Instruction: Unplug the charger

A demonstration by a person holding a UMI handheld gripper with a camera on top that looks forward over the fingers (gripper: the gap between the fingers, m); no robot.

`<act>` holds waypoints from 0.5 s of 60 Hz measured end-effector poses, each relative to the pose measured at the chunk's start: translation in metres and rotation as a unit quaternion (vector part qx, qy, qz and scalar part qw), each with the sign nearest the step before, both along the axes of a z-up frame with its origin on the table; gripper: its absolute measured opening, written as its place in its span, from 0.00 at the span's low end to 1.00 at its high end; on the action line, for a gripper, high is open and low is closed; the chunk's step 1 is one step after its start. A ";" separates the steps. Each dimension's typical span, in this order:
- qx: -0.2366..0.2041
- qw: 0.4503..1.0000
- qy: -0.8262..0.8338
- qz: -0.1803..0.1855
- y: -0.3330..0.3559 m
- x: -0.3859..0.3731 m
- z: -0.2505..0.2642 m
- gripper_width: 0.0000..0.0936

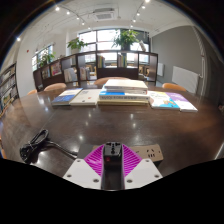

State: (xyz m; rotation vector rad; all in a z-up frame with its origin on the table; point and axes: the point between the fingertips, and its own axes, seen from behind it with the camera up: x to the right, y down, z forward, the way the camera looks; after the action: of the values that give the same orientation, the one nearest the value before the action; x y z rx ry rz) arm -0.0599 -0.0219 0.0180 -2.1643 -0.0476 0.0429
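Observation:
A black charger [112, 158] stands between my gripper's [112, 166] two fingers. The magenta pads [95, 160] press on it from both sides, so the gripper is shut on it. A beige power strip [152, 153] lies on the dark tabletop [110, 122], just behind and to the right of the charger. I cannot tell whether the charger's prongs sit in the strip. A black cable [42, 148] loops over the table to the left of the fingers.
Several books and booklets [125, 96] lie across the far side of the table. Chairs [54, 88], low shelves [70, 68], potted plants [127, 38] and large windows stand beyond it.

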 end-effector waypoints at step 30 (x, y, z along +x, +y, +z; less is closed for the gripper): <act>0.211 0.975 -0.048 -0.054 0.035 0.134 0.325 0.11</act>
State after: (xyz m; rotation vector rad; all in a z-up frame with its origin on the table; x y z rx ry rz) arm 0.0738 0.0130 0.3430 -1.7392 0.0063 -0.1244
